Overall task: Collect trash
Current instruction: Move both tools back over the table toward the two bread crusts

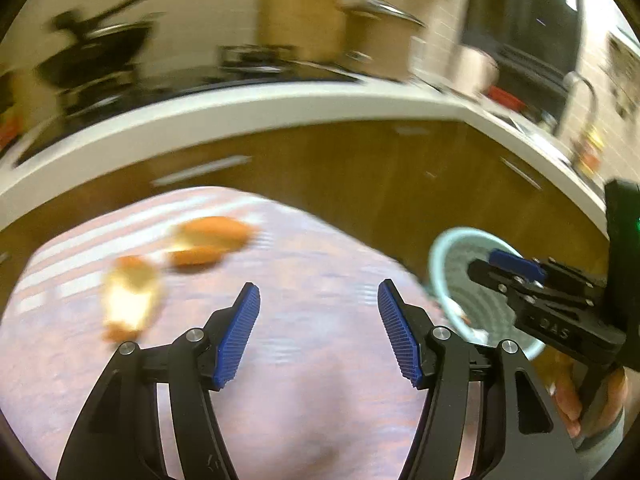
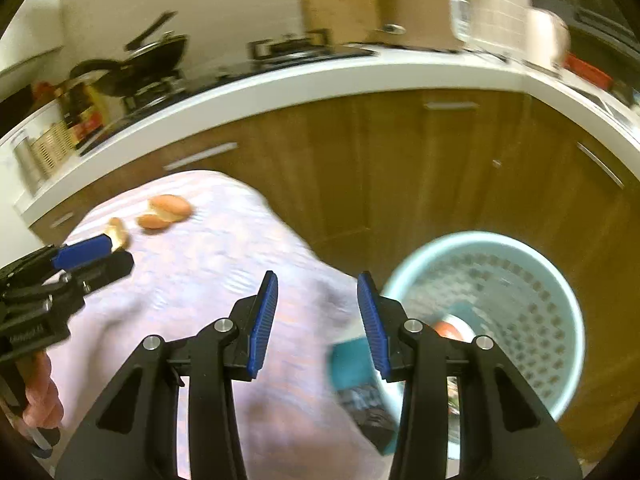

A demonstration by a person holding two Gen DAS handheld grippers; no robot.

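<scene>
Left wrist view first: my left gripper [image 1: 319, 328] has its blue pads well apart with nothing between them, only the pinkish cloth [image 1: 312, 400] showing below. Orange peel pieces [image 1: 208, 240] lie on that cloth ahead and to the left of the jaws, well apart from them; they are blurred, so I cannot count them surely. To the right I see my right gripper [image 1: 504, 270] over the pale blue basket [image 1: 440, 252], and a hand [image 1: 592, 400] gripping its handle.

From the right wrist camera, my right gripper [image 2: 317, 322] stands with its jaws apart and clamped on nothing. A teal and black packet [image 2: 356, 384] shows just below and beyond the right jaw, blurred, at the edge of the cloth [image 2: 208, 288] beside the basket [image 2: 568, 312]; whether it touches either I cannot tell. Something orange [image 2: 448, 328] lies in the basket's bottom. My left gripper [image 2: 92, 254] reaches in from the left, near the peel pieces [image 2: 168, 210].

Beyond, wooden cabinet doors [image 2: 400, 160], a white counter [image 2: 320, 80] and a black pan [image 2: 152, 60].
</scene>
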